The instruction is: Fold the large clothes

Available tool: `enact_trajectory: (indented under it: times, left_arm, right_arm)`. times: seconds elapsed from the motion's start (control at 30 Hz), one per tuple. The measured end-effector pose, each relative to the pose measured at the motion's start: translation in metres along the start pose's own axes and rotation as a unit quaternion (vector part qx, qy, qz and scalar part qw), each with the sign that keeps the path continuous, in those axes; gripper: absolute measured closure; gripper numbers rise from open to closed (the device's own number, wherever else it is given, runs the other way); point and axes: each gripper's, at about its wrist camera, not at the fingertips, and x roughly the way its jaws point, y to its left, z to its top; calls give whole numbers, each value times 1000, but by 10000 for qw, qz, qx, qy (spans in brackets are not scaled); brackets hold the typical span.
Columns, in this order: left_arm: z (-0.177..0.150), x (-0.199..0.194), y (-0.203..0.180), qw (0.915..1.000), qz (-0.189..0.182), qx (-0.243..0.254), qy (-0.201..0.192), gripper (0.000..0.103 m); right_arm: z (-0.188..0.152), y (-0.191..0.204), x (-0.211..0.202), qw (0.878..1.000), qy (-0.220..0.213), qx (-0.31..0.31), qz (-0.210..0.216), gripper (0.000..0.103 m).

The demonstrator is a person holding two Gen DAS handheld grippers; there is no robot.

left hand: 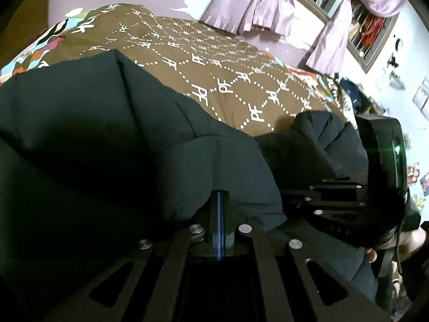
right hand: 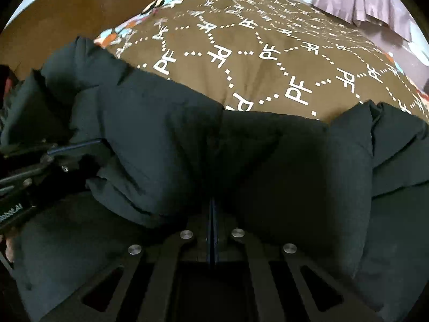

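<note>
A black padded jacket (left hand: 107,123) lies bunched across the near part of a bed. In the left wrist view my left gripper (left hand: 219,197) is shut, its tips buried in a puffy fold of the jacket that bulges around them. My right gripper (left hand: 292,197) comes in from the right, its tips also hidden in the fabric. In the right wrist view the right gripper (right hand: 211,205) is shut on a fold of the jacket (right hand: 268,161), which rises straight from its tips. The left gripper (right hand: 93,145) shows at the left edge against the jacket.
The bed is covered by a brown blanket (left hand: 228,69) with a white dotted PF pattern, bare beyond the jacket. Lilac curtains (left hand: 254,2) and a barred window (left hand: 362,32) stand behind it. A person's hand (left hand: 410,241) holds the right gripper.
</note>
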Motion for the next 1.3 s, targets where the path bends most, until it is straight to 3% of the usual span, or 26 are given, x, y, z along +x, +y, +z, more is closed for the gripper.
enact_trajectory:
  times: [0.1,0.23,0.37,0.47,0.57,0.7,0.83,0.9,0.97,1.03,1.1,1.17,1.3]
  left_arm:
    - [0,3,-3,9999,147,70,57,102]
    - [-4,2,0,9999,123,57,-40,102]
    - [-5,2,4,9999,65,11,-79,102]
    - [-7,2,4,9999,74,25,-92,102]
    - [-6,2,0,9998,168,72,-64,102]
    - [-7,5,-7,9992,360,193,-37,102]
    - [-6,-3,-9,9994,295,113,-112,102]
    - [-3,-13,-13,9988,456,7,-170,102]
    - [-4,-23,-18,9980,556,-82,-291,101]
    - [-7,-32,-28,9967,699,-127,-399,97]
    - [-10,-40,-39,9956,807,-61,-463,75]
    - [-15,-52,-52,9940,916,64,-602,54]
    - [-22,-78,-75,9915,926,157,-896,45]
  right_arm:
    - [-4,-25,-19,9963,-304,585,558,103]
    - [-8,-49,-58,9930,-856,810,96,103]
    - [-12,-76,-42,9894,-538,1342,162,103]
    - [-11,-74,-24,9900,-394,1350,118,103]
    - [-11,-67,-24,9909,-385,1290,-4,103]
    - [-28,-74,-45,9871,-578,1485,138,102]
    - [-41,-65,-75,9862,-810,1443,-57,87]
    - [-50,-61,-90,9858,-965,1366,-132,78]
    - [-58,-61,-106,9826,-1139,1458,-150,60]
    - [-63,-59,-119,9798,-1299,1506,-196,47]
    - [-65,-57,-129,9788,-1379,1500,-229,43]
    - [-70,-56,-142,9771,-1470,1521,-219,30]
    - [-90,-53,-173,9705,-1734,1661,-232,21]
